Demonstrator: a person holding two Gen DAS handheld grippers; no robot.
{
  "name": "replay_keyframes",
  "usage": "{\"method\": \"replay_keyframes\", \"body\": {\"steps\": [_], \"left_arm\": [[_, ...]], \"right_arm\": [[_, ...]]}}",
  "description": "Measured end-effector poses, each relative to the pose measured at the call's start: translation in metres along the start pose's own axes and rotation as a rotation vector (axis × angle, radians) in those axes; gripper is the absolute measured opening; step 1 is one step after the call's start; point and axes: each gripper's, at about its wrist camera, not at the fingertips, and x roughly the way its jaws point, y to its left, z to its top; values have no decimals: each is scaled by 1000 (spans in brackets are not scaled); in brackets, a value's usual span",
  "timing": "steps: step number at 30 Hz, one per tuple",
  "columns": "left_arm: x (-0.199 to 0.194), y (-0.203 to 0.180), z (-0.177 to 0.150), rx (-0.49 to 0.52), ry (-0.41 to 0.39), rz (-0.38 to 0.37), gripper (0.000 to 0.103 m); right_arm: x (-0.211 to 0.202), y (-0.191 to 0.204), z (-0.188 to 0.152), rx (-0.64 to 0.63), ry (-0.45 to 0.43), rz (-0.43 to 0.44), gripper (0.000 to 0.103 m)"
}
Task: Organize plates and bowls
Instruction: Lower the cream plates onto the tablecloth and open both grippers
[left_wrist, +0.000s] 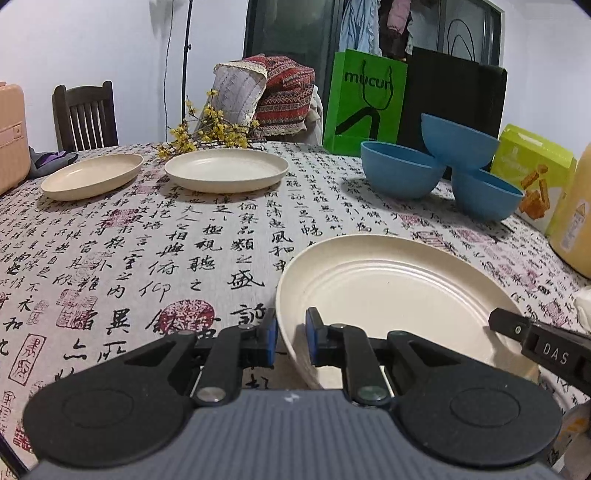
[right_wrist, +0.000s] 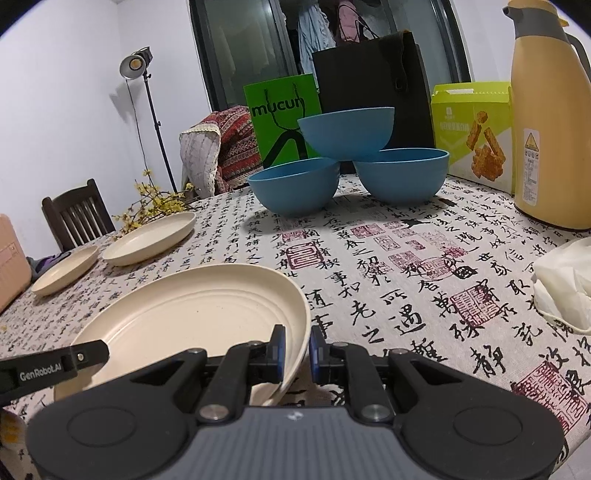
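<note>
Left wrist view shows my left gripper (left_wrist: 291, 338) clamped on the near-left rim of the cream plate (left_wrist: 399, 291), one blue pad inside the lip and one outside. My right gripper (right_wrist: 297, 349) pinches the opposite rim the same way, so the plate hangs between both hands, low over the patterned tablecloth (left_wrist: 147, 240) at the near edge of the table, tilted a little.

I judge the plate to be light and stiff, probably a matte plastic or fibre composite, so it should not flex or shatter easily. The raised lip is the only real handhold; the pads bite on a thin curved wall, and a one-sided grip could let it swing or slip. Two opposite rim holds keep it level.

Farther off on the left sit two more cream plates, the far-left plate (left_wrist: 92, 176) and the middle plate (left_wrist: 226, 170), just beside each other, apart. On the far right three blue bowls (right_wrist: 349, 162) form a small pyramid, one resting on the rims of two. That top bowl looks precarious; I would take it by its rim first and gently.
</note>
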Motion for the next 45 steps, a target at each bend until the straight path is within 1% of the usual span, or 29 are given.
{"method": "replay_keyframes", "body": {"steps": [12,13,15,18,20,21,22,24,28,29,31,32,34,35,36,37,39,42,45], "left_arm": [[3,2,-1,-6,0,-4,16],[3,2,-1,-10,-1,-7,17],[2,4,0,-17,1,-11,20],[1,10,0,-29,8,-31,30],[0,14,1,-43,5,-38,33],[-1,17,2,-50,0,-41,35],[-3,20,3,-54,-5,-38,37],[-6,23,5,-55,-17,-38,38],[-13,30,8,-53,-47,-42,48],[-15,31,8,-55,-54,-45,50],[-17,34,9,-60,-66,-47,58],[-18,35,10,-62,-73,-48,61],[-22,37,11,-66,-89,-53,70],[-23,39,11,-67,-98,-52,73],[-26,40,11,-68,-109,-52,79],[-28,41,11,-69,-119,-54,82],[-32,43,12,-71,-135,-58,84],[-38,47,13,-84,-158,-65,92],[-43,51,14,-85,-183,-61,98]], "right_arm": [[2,0,-1,-14,-2,0,13],[3,-1,-1,-11,-1,3,15],[3,-2,0,-7,1,1,16],[1,-2,0,-5,-4,-2,16],[0,-4,1,0,-7,0,17],[-1,-5,2,2,-9,-3,20],[-2,-5,2,4,-12,-2,24],[-4,-7,3,8,-23,-5,30],[-11,-9,4,9,-48,-5,45],[-13,-9,4,9,-56,-3,47],[-17,-9,4,7,-71,1,58],[-19,-9,4,5,-79,0,60],[-22,-8,5,1,-91,2,67],[-24,-7,5,-1,-96,3,69],[-25,-7,5,-3,-101,3,74],[-27,-6,5,-6,-107,5,77],[-30,-5,5,-13,-118,6,80],[-33,-4,6,-13,-130,7,86],[-35,-2,6,-10,-138,10,90]]}}
